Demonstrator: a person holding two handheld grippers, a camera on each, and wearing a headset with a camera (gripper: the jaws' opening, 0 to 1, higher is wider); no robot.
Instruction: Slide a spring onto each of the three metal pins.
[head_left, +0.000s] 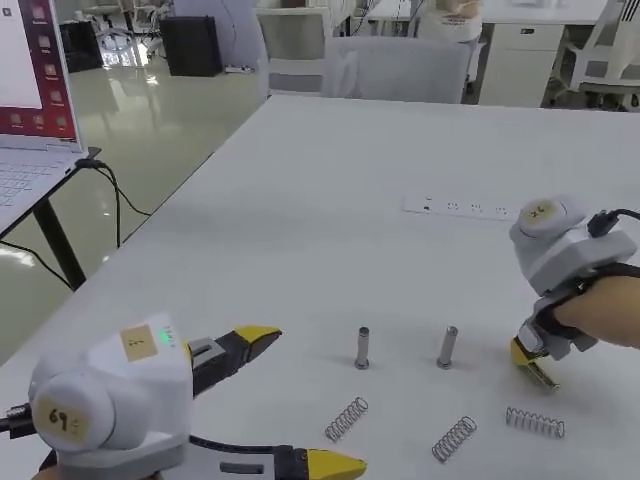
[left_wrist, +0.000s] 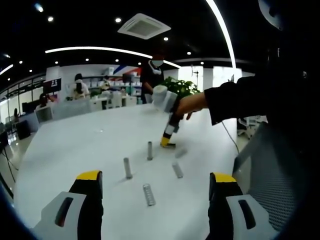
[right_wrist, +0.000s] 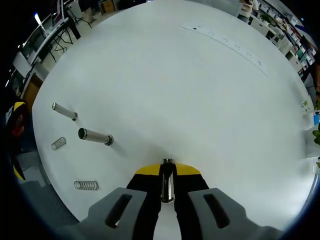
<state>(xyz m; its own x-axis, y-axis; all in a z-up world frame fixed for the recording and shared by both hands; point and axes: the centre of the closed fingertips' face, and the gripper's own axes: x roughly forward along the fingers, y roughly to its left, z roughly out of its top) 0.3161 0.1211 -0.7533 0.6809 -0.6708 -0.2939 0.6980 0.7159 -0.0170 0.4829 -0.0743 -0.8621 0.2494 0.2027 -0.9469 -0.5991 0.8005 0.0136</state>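
The left gripper (head_left: 298, 400) is seen low at the near edge of the white table (head_left: 300, 200). Its yellow-tipped jaws are spread wide, and nothing is held between them. A round sticker (head_left: 60, 420) on its body can be read as a handwritten "69", and a green light (head_left: 163, 336) is lit on top.

Over on the far side, the right gripper (head_left: 533, 362) is pointed down at the tabletop. In the right gripper view its jaws are clamped on one metal pin (right_wrist: 167, 186), which is gripped lengthwise between the yellow tips. A yellow label (head_left: 540, 211) is carried on this gripper, but its marks are too small to be read.

Two more pins are stood upright side by side mid-table, the left pin (head_left: 362, 347) and the right pin (head_left: 447, 346), both bare.

Three springs are laid flat nearer the person: the first spring (head_left: 347, 419), the second spring (head_left: 454, 438) and the third spring (head_left: 535, 422), the last just beside the right gripper's tips.

A white power strip (head_left: 460, 208) is set further back, with no lettering legible on it. A laptop (head_left: 30, 90) is open beyond the table's left edge, its screen text unreadable.
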